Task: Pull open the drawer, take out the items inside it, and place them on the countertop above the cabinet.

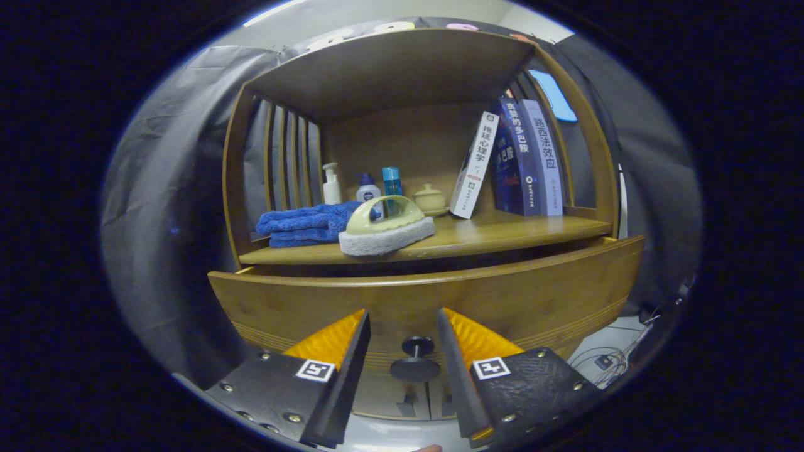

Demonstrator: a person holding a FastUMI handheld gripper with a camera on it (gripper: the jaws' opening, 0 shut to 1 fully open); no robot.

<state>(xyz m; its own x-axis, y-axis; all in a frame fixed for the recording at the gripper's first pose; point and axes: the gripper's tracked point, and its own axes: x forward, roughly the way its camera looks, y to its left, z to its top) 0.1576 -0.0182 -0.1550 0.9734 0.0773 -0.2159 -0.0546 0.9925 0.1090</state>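
Home-style booth: wooden cabinet (427, 295), books (521, 157), toiletry bottles (367, 188), towel (301, 226).

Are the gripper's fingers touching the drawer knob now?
Apart. In the gripper view the gripper is open, and the knob sits between the fingers with a clear gap of drawer front on each side.

Three books (512, 164) lean at one end of the shelf. A small lidded pot (430, 198) sits near them. Cables (606, 361) lie on the floor.

We held the gripper (402, 323) level and facing the drawer front (502, 298), its two fingers spread apart on either side of the knob (416, 359), neither finger touching it.
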